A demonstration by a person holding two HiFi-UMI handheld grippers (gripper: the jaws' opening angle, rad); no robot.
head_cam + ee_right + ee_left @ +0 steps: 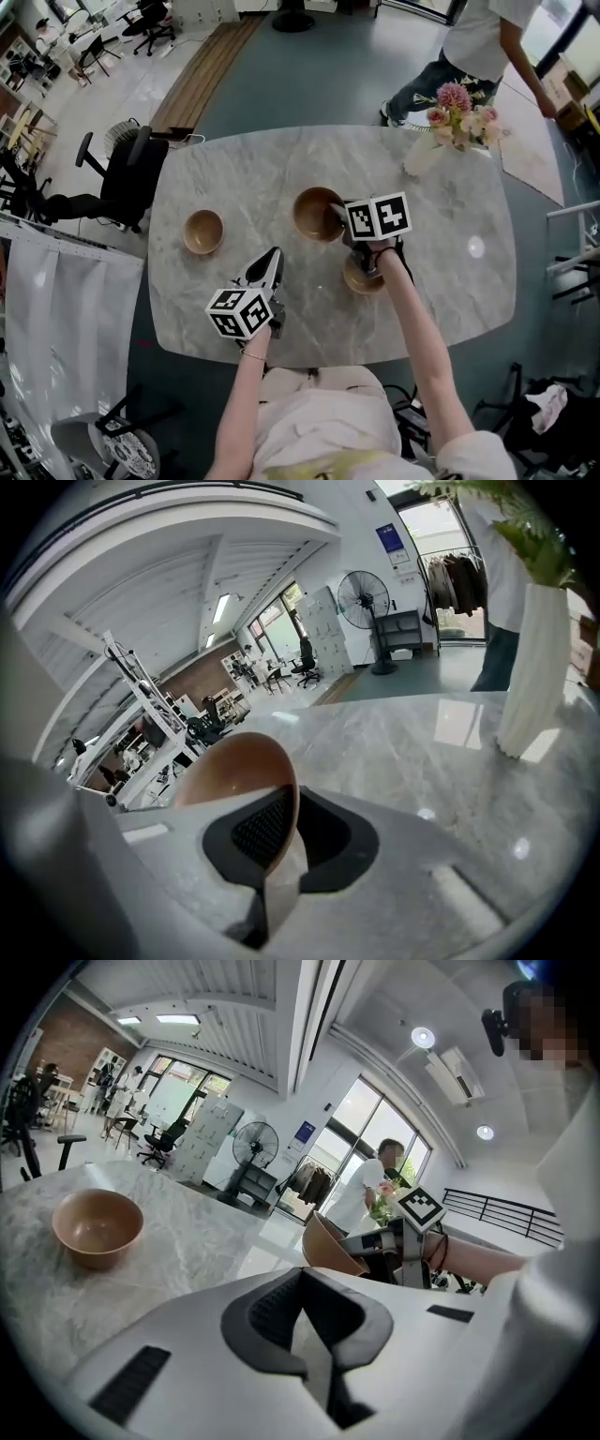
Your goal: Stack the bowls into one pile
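Observation:
Three tan bowls are in view on or over the marble table [234, 169]. My right gripper [339, 221] is shut on the rim of one bowl [315, 212]; that bowl [225, 775] is tilted and lifted off the table, and it shows as the raised bowl [328, 1246] in the left gripper view. A second bowl [364, 277] sits on the table under my right wrist, partly hidden. The third bowl [202, 232] stands alone at the left, also seen as the bowl [97, 1227]. My left gripper [271, 258] hovers near the table's front edge, its jaws shut with nothing between them [302, 1281].
A white vase with pink flowers [455, 117] stands at the table's far right corner, and is the vase [530, 667] in the right gripper view. A person [478, 47] walks behind the table. An office chair [122, 178] stands by the left edge.

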